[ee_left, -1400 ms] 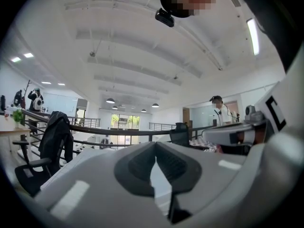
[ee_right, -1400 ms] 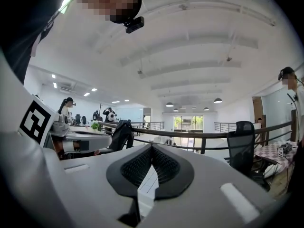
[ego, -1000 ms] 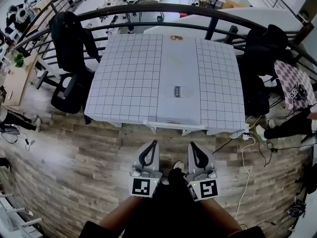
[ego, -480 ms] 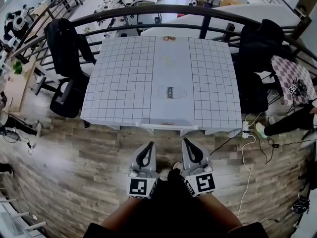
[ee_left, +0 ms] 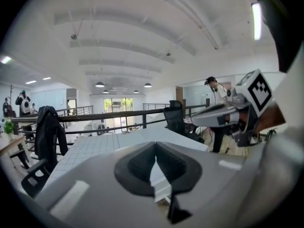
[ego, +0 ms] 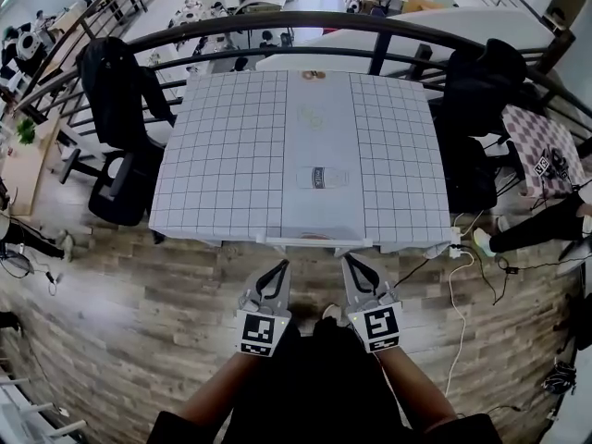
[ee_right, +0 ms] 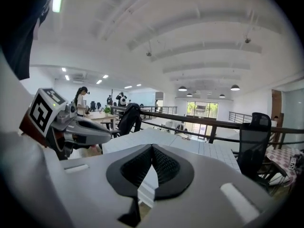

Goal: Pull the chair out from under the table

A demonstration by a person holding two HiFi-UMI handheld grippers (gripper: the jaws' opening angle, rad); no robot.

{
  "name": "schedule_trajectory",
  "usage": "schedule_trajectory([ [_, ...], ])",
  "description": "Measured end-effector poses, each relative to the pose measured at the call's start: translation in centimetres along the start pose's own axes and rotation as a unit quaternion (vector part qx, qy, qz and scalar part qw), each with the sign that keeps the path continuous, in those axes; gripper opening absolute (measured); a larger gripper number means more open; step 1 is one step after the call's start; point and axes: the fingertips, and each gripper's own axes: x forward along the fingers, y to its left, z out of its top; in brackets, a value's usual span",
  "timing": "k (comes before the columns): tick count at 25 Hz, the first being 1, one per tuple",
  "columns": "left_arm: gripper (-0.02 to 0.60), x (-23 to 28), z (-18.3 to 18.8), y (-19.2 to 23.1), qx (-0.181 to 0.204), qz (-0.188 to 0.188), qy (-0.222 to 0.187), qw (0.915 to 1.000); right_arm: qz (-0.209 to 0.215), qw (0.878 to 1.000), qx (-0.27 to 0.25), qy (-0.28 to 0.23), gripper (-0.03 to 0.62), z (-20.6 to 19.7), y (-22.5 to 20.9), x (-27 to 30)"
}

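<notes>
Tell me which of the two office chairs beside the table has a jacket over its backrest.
The office chair left of the table: a dark jacket hangs over its backrest. The right office chair's backrest looks bare.

An open-plan office: black swivel chairs flank a grid-covered desk by a black railing, with people at further worktables under ceiling lamps.

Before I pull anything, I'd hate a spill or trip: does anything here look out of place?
A clear bottle lies on its side in the middle of the table. A power strip and white cable trail over the floor beside its near right corner.
</notes>
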Motion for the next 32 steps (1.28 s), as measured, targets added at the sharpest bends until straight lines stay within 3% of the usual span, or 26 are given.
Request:
schedule_trajectory([
  [4, 0.011, 1.3, -1.0, 1.6, 0.047, 0.010, 0.024, 0.9985, 0.015, 0.998, -0.024, 0.048, -0.003, -2.6, -0.6, 1.9],
  [8, 0.011, 3.1, -2.2, 2.1, 0.080, -0.007, 0.047, 0.9956, 0.050, 0.994, -0.045, 0.082, -0.001, -4.4, -0.5, 3.7],
  [15, 0.030, 6.8, -5.9, 1.4, 0.122, -0.087, 0.115, 0.9819, 0.118, 0.976, -0.110, 0.147, 0.026, -7.9, 0.3, 6.7],
  [19, 0.117, 8.5, -7.7, 0.8, 0.142, -0.137, 0.150, 0.9688, 0.159, 0.960, -0.121, 0.195, 0.063, -10.8, 0.5, 8.4],
  [21, 0.137, 9.4, -9.0, 0.5, 0.154, -0.163, 0.171, 0.9594, 0.174, 0.951, -0.129, 0.220, 0.091, -12.2, 0.4, 9.2],
  [26, 0.199, 11.2, -13.0, -0.1, 0.209, -0.224, 0.231, 0.9236, 0.210, 0.928, -0.166, 0.260, 0.166, -14.8, 0.8, 10.8],
  [29, 0.213, 11.7, -15.3, -0.6, 0.219, -0.261, 0.265, 0.9020, 0.229, 0.908, -0.203, 0.285, 0.173, -17.0, 1.2, 11.7],
  [32, 0.219, 12.1, -16.9, -1.5, 0.255, -0.291, 0.284, 0.8773, 0.241, 0.897, -0.213, 0.303, 0.173, -18.7, 1.1, 12.4],
])
